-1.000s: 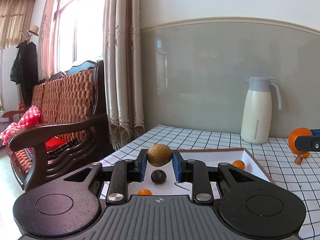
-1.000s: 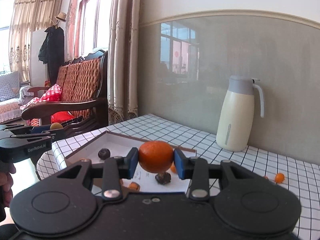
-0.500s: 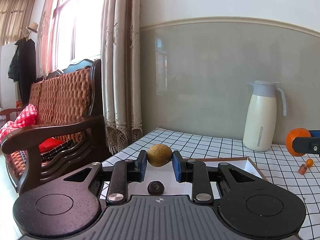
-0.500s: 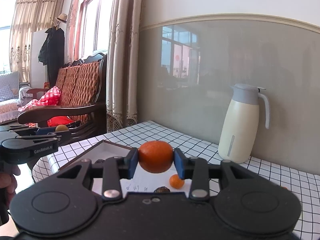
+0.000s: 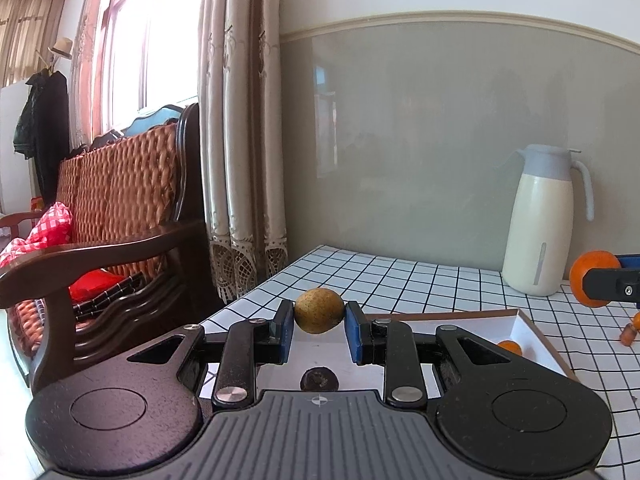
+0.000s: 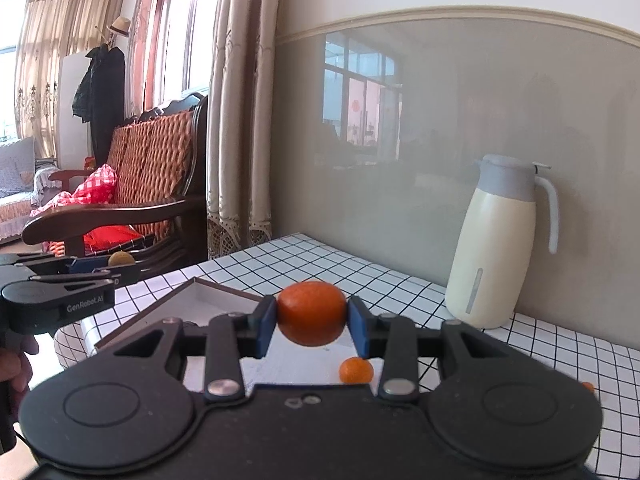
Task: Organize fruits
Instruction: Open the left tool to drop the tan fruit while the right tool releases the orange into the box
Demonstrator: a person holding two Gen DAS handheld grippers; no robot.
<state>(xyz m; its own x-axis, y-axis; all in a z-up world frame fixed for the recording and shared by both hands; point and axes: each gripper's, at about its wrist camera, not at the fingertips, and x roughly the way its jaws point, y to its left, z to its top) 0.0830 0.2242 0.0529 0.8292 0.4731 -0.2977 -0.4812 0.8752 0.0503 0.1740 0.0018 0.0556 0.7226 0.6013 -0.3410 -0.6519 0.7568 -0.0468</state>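
Observation:
My left gripper (image 5: 319,326) is shut on a yellow-green round fruit (image 5: 319,310) and holds it above the near edge of a shallow white tray (image 5: 520,322). A dark round fruit (image 5: 319,379) and a small orange fruit (image 5: 509,347) lie in the tray. My right gripper (image 6: 312,326) is shut on an orange (image 6: 311,313) above the same tray (image 6: 200,294), where a small orange fruit (image 6: 356,371) lies. The right gripper with its orange (image 5: 592,278) shows at the right edge of the left wrist view. The left gripper with its fruit (image 6: 122,258) shows at the left of the right wrist view.
A cream thermos jug (image 5: 540,220) stands at the back of the checked tablecloth (image 5: 400,276) by the wall. Small orange bits (image 5: 630,330) lie on the cloth right of the tray. A wooden sofa (image 5: 100,220) and curtains stand left of the table.
Both grippers have risen and pulled back with their fruits still held. The tray and its fruits sit lower in both views and less of the tray shows.

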